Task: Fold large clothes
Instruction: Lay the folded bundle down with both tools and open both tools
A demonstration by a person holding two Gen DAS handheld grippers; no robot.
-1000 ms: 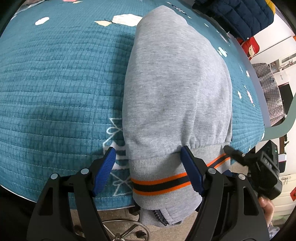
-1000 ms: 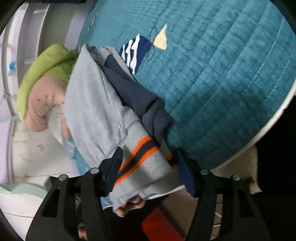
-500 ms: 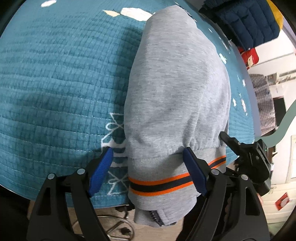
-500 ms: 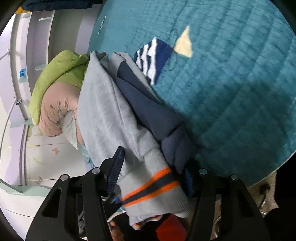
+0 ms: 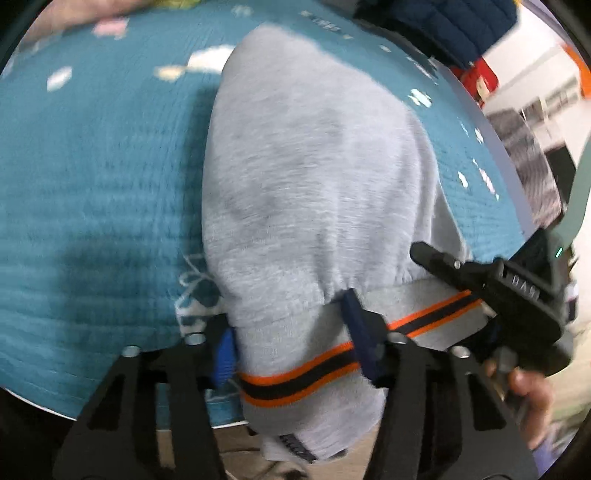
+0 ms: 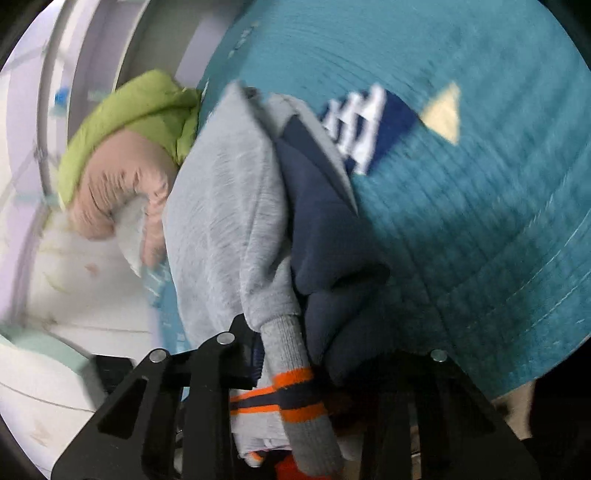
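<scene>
A grey sweatshirt with an orange and black striped hem lies folded lengthwise on the teal quilted table cover. Its hem hangs over the near edge. My left gripper is shut on the hem's left part. The right gripper shows in the left wrist view at the hem's right end. In the right wrist view my right gripper is shut on the striped hem, with grey cloth and its navy lining bunched just ahead.
A green and pink padded bundle lies beyond the sweatshirt at the table's far end. A dark navy quilted jacket sits at the table's far right corner. The table edge runs under the hem.
Both grippers have closed onto the striped hem; a second ago both stood open around it. The views are now blurred by motion, and the cloth has bunched up between the right fingers.
</scene>
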